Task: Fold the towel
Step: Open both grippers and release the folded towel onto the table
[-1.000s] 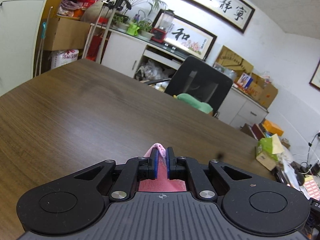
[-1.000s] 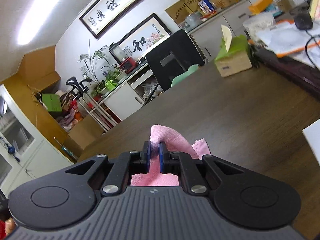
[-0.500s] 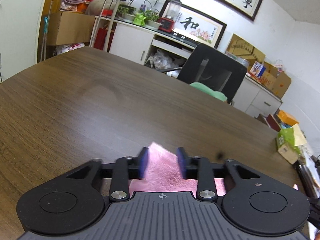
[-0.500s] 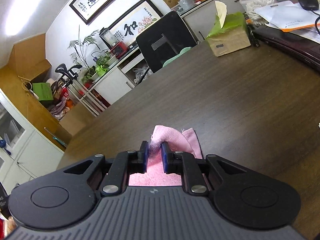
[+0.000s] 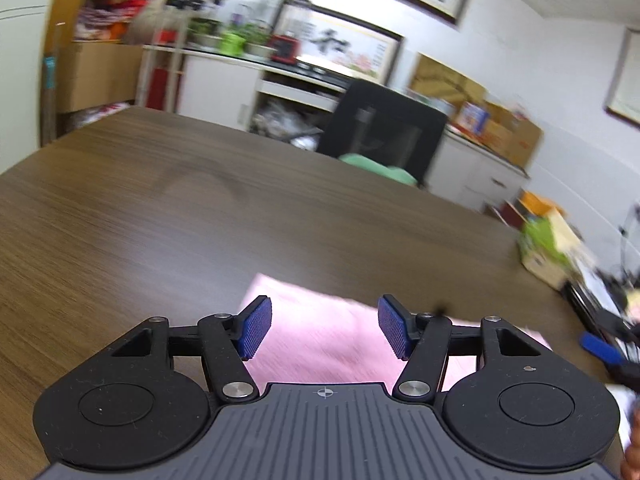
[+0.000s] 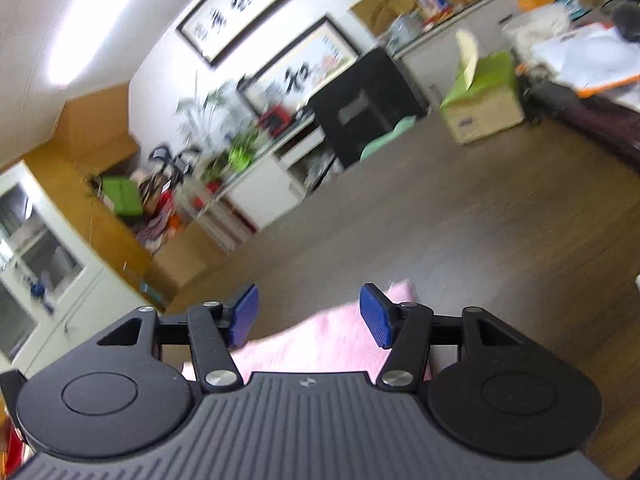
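- Towel [image 5: 320, 344] lies flat on the tabletop [image 5: 160, 220], directly below and ahead of both tools.
- Left hand-held gripper [image 5: 324, 330]: fingers apart, holding nothing.
- Right hand-held gripper [image 6: 306, 316]: likewise spread, towel [image 6: 320, 344] beneath.

Surface [image 5: 168, 216]: dark brown wood grain, broad. Pink towel [image 5: 324, 344] lies flat on it, near the near edge. Tissue box [image 6: 482, 108], tan with green top, stands toward the far right edge. Papers [image 6: 592, 60] lie beyond it; blurred, detail unreadable.
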A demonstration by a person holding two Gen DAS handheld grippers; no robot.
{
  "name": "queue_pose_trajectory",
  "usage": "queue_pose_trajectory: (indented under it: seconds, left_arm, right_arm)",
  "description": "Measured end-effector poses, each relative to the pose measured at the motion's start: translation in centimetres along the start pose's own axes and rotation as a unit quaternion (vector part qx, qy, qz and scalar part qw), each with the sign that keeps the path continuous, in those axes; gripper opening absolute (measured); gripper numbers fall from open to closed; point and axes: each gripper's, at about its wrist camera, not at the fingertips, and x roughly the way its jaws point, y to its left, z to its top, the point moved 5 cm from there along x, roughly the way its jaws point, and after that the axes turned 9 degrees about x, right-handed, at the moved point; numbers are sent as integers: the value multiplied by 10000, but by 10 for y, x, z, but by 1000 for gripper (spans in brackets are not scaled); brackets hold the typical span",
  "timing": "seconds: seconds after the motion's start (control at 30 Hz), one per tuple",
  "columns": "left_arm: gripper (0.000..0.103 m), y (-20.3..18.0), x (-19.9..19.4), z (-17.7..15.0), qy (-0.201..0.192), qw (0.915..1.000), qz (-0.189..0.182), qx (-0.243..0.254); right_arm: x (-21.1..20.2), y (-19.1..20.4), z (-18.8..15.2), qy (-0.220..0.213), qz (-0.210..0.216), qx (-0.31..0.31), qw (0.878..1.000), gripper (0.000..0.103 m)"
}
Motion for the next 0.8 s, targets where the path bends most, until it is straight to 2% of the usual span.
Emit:
queue_pose_trajectory:
  seconds: [0.07, 0.17, 0.27, 0.47, 0.63, 0.8]
  left_arm:
    - [61, -7, 2, -6, 68, 9999, 8, 149]
    - [61, -10, 8, -12, 258, 9995, 19, 188]
    - [61, -7, 17, -17, 486, 9987, 94, 145]
    - [61, -8, 19, -17, 497, 9985, 84, 193]
    - [59, -13, 20, -19, 511, 9976, 231, 413]
    - [55, -7, 16, -16, 479, 9984, 227, 218]
  right_arm:
    - [6, 3, -7, 240, -18, -100, 9997, 73]
    - [14, 3, -14, 687, 208, 123, 9973, 73]
    - [19, -4, -16, 866, -108, 230, 9959, 73]
    - [20, -3, -12, 807, -293, -50, 9963, 72]
    - [20, -11, -14, 827, -202, 104, 9963, 68]
    - [18, -10, -22, 851, -190, -48, 9962, 69]
